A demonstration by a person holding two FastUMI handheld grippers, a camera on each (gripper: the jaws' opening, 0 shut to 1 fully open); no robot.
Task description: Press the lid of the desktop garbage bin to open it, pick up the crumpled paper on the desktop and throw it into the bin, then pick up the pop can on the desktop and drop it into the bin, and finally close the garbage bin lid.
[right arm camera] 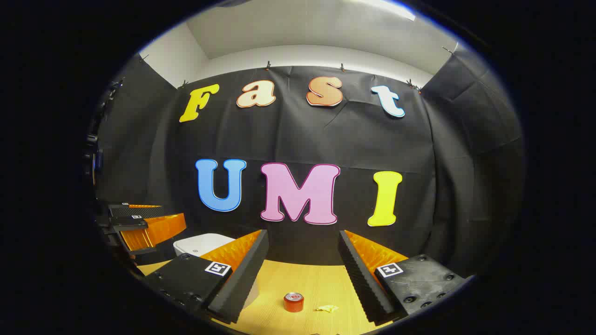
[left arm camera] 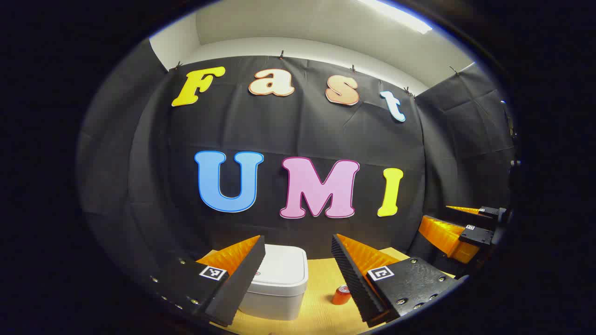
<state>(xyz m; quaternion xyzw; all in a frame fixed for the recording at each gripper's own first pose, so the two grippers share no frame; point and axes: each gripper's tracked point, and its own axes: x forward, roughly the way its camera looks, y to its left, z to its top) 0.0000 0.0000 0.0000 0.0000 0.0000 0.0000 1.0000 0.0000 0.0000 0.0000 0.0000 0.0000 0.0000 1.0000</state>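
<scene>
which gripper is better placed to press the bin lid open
Left, likely. In the left gripper view the closed white garbage bin sits just ahead of the open left gripper, by its left finger. The open right gripper faces the pop can and crumpled paper instead.

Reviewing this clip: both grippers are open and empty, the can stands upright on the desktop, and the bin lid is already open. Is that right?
Not quite: the bin lid is shut, lying flat on top in the left gripper view. The rest holds: the left gripper and right gripper are open and empty, and the can stands upright on the desktop.
</scene>
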